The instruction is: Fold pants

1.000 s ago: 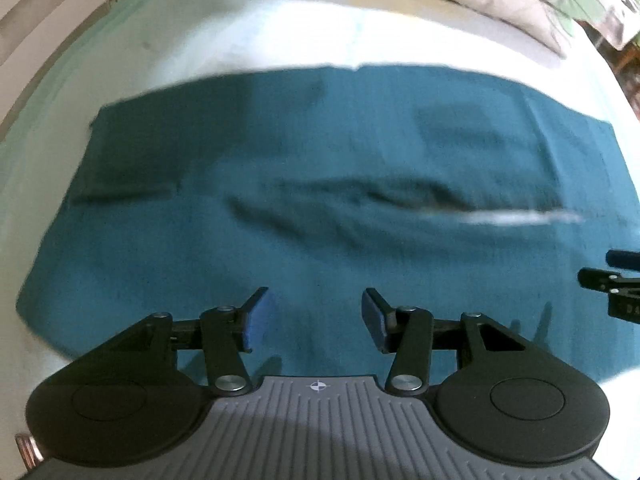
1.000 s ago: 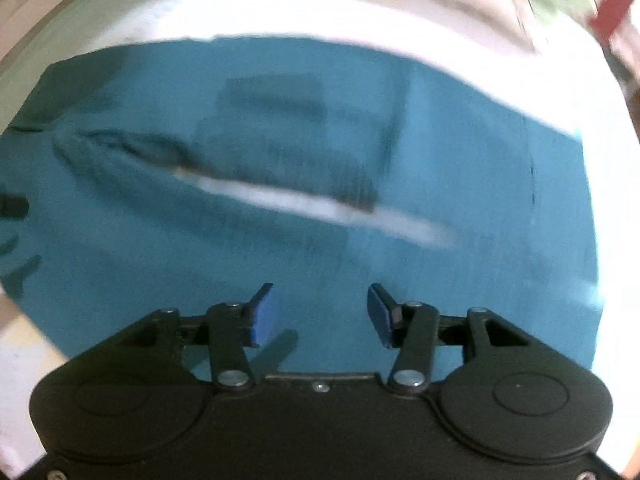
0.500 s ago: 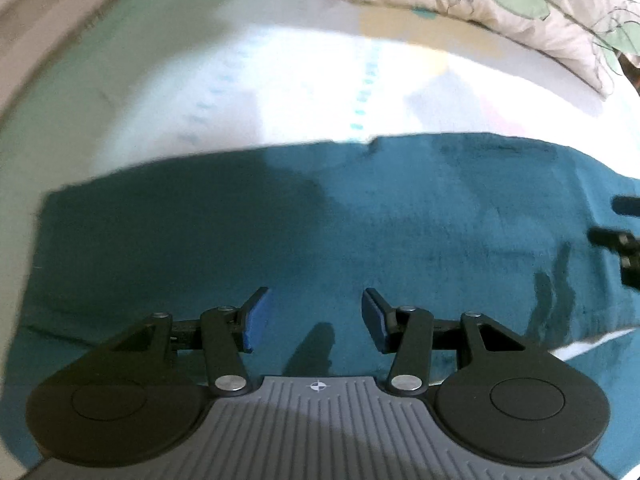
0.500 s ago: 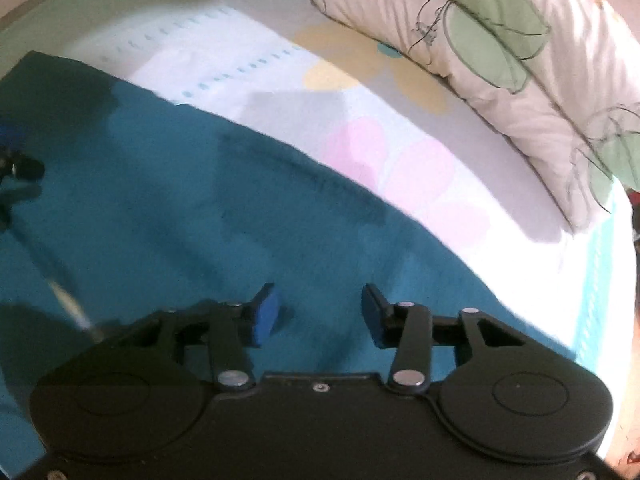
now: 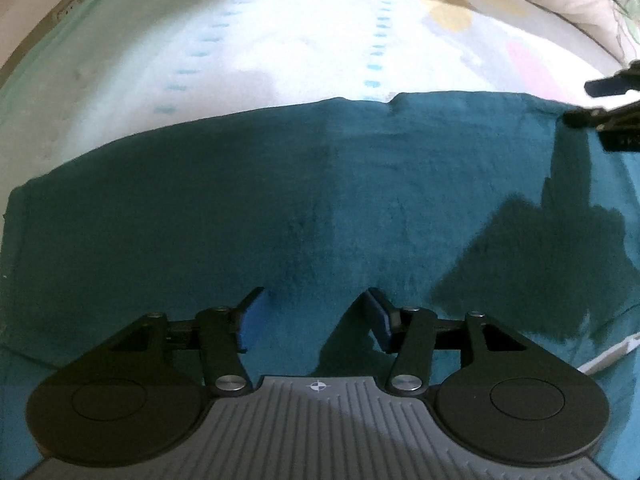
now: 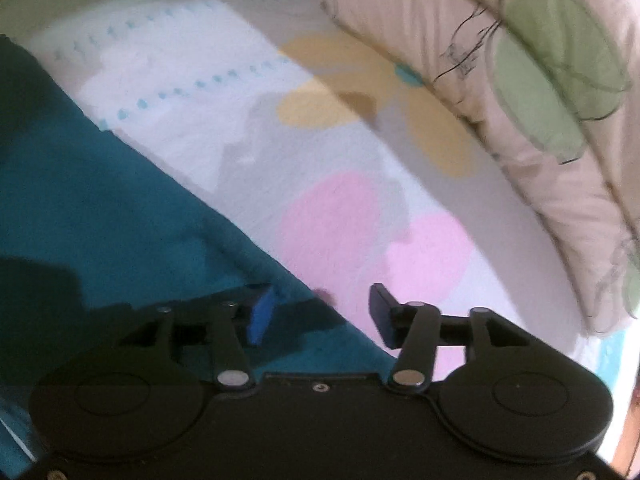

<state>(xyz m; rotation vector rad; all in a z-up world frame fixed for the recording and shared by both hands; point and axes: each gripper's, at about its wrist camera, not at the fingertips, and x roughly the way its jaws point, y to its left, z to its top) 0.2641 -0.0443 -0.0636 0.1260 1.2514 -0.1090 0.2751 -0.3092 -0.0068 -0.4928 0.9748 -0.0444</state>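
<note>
Left gripper [image 5: 314, 318] sits low over the teal pants [image 5: 280, 216], aimed at their far edge, jaws spread with nothing between them. Both blue pads hang just above the fabric; contact can't be confirmed from this angle. Right gripper [image 6: 320, 314] is angled off toward the pants' far-right edge, jaws also spread and empty: its left finger is over the teal cloth, its right finger over the sheet's pink patch. Its tips also show at the right border of the left wrist view [image 5: 600, 108], near the pants' far edge.

Count: one pair of pants, lying flat across the bed sheet [image 5: 280, 48], far hem running left to right with a small notch near mid-edge; two grippers; one pillow [image 6: 540, 92] with green leaf print, beyond the pants at the sheet's far right. The sheet [image 6: 328, 168] is white with dotted blue lines and yellow and pink blotches. Right wrist view is a bit blurred.
</note>
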